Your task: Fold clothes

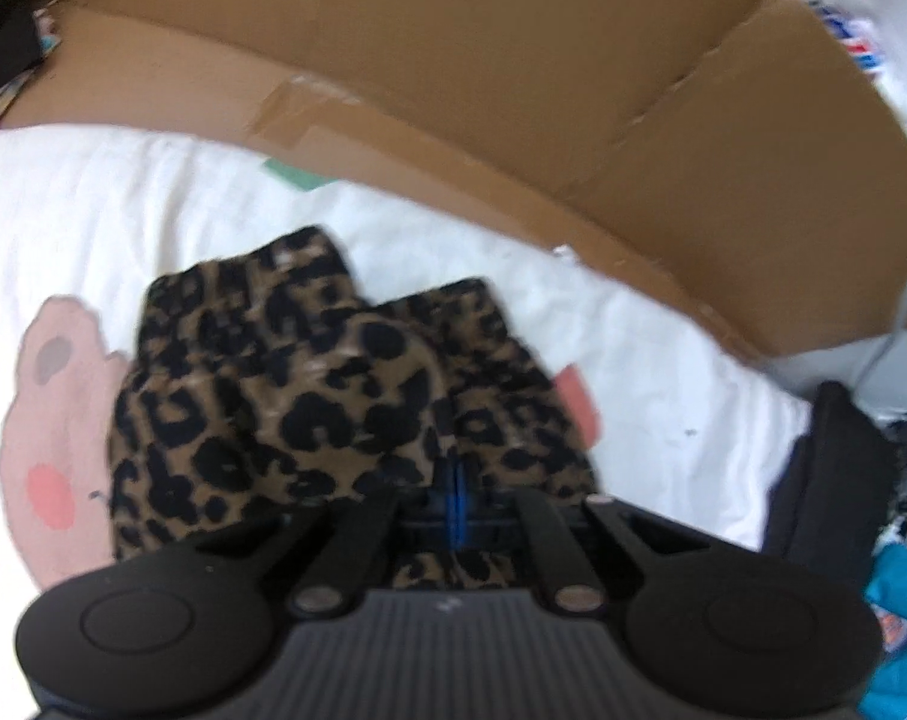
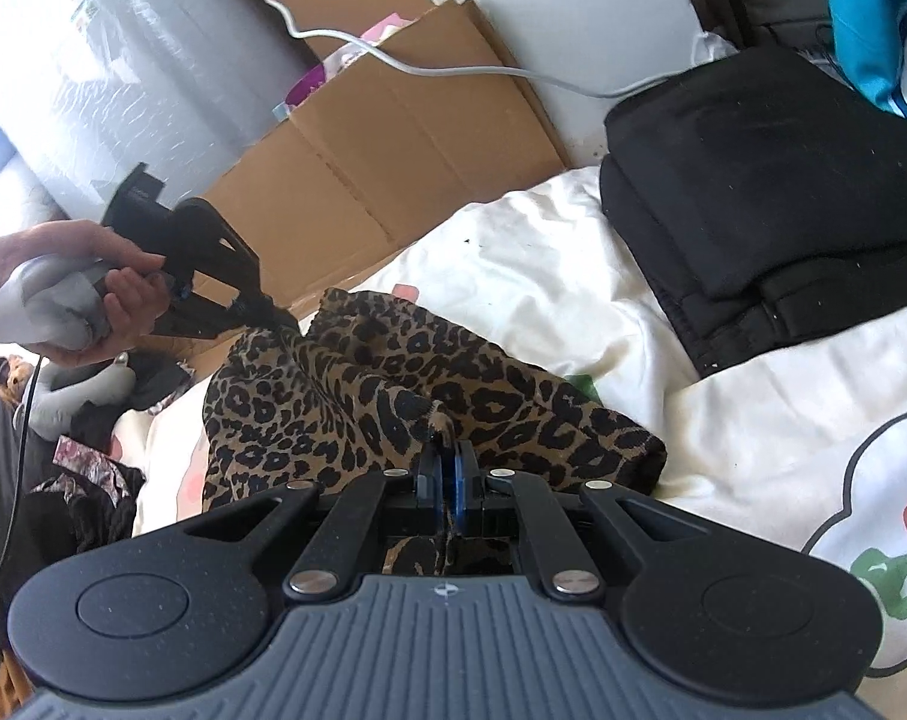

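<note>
Left wrist view: left gripper (image 1: pixel 457 483) has its blue-padded jaws pinched together on the near edge of the leopard-print knit garment (image 1: pixel 309 396). The cloth runs away from the fingers, forward and to the left, bunched in two humps over the white printed bedsheet (image 1: pixel 153 222). Flattened brown cardboard (image 1: pixel 513 90) stands behind the bed. A black folded item shows at the right edge; the view is blurred, so fine detail is unclear.

Right wrist view: right gripper (image 2: pixel 444 468) is closed on a fold of the same garment (image 2: pixel 333 402), with a strip of cloth trailing back between the jaws. From these fingers the garment extends forward and left, up toward the left gripper (image 2: pixel 267 306), which is held in a bare hand (image 2: pixel 93 282) and clamps the far upper corner. So the held edge spans diagonally between the two grippers, the left end higher and farther, the right end low and near. The body of the cloth sags onto the sheet (image 2: pixel 573 300) between them. A stack of folded black clothing (image 2: pixel 753 192) lies on the bed to the right, apart from the garment.

Judgement: both corners are secured, and the next move likely depends on that diagonal edge, either pulling it taut or bringing it over the slack cloth. Neither hand is clearly nearer the loose bulk.
</note>
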{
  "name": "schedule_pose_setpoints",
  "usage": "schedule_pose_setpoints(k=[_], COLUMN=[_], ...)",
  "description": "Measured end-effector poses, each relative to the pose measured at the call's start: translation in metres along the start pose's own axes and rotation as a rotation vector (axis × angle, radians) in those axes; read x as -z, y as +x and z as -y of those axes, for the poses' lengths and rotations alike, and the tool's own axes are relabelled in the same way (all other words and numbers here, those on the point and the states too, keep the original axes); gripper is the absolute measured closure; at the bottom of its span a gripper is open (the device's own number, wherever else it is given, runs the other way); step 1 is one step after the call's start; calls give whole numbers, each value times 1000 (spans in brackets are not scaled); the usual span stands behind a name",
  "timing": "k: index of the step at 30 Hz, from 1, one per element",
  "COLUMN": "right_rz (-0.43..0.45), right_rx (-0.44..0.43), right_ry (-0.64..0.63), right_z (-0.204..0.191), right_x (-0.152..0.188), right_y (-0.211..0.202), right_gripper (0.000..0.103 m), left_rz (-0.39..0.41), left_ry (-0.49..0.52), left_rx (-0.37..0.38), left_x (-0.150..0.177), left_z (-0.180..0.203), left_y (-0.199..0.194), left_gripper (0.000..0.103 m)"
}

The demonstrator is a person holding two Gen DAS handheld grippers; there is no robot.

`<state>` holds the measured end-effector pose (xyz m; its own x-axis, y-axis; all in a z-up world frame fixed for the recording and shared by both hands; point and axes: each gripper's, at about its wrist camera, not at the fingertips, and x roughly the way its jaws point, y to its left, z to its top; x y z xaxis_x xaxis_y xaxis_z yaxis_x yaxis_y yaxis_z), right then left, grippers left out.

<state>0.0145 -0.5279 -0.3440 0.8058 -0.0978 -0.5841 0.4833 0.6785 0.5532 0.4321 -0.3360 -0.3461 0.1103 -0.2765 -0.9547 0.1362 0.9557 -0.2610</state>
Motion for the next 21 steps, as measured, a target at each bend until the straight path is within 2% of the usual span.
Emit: schedule_pose_setpoints(k=[10, 21], right_rz=[-14, -51], right_rx=[58, 98], right_ry=[93, 187], right_z=[25, 54], right_x=[-6, -6], right_y=[8, 17], right_gripper=[102, 102], left_rz=[7, 10], left_ry=[52, 53], left_rx=[58, 128], left_x=[-1, 7], left_z=[29, 38], left_y=[12, 54], left_gripper=[103, 102])
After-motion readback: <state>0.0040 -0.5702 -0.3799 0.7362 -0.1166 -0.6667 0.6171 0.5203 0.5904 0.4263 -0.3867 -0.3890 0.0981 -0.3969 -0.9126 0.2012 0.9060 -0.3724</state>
